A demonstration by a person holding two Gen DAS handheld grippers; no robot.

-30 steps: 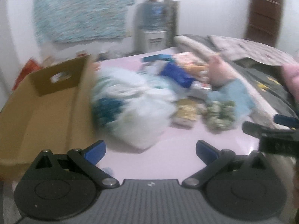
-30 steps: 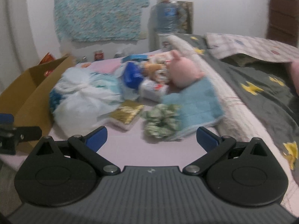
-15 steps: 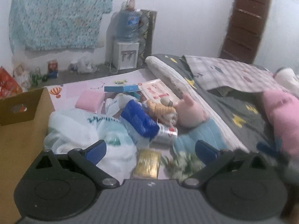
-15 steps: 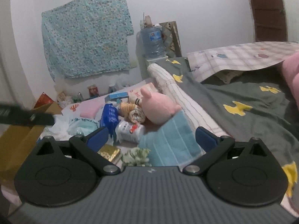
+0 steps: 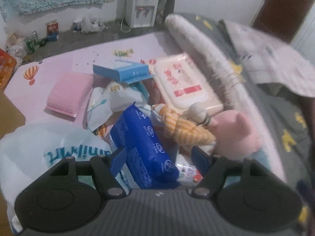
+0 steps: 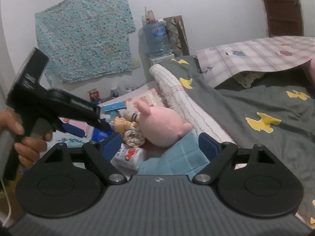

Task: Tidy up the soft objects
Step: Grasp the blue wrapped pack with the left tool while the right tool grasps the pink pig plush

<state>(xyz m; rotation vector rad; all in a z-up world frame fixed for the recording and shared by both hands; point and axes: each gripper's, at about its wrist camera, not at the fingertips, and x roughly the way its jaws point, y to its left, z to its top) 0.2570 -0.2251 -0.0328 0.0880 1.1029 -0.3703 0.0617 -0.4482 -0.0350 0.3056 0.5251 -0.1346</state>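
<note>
Between the left gripper's (image 5: 158,158) blue fingers (image 5: 199,158) sits the blue plastic pack (image 5: 143,147), lying lengthwise in the gap. Jaws have just been closing, now about half apart; pads not visibly pressing on the pack. Can't tell if the left pad touches it.

Just right of that pack: a small red-and-white packet (image 5: 188,172), partly under the right finger. Beyond it, an orange striped plush (image 5: 185,126), then the pink plush (image 5: 237,132) touching it on the right. Behind both, a flat wet-wipes pack (image 5: 184,85). A light blue box (image 5: 122,71) rests on the crumpled white wrappers (image 5: 112,100). A pink cloth (image 5: 69,95) lies apart on the pink mat (image 5: 59,64), at left. A white plastic bag (image 5: 35,145) with teal lettering fills the near left.

Right gripper (image 6: 160,147): jaws wide, also just been narrowing a bit, nothing between them. It hovers short of the pile, over a light blue towel (image 6: 181,158). The pink plush sits just past the fingertips, on the towel's far edge.

Left hand (image 6: 25,137) wraps the left gripper's handle, at the left edge of the right-wrist view.

Grey bedspread (image 6: 256,118) with yellow shapes runs along the right.
</note>
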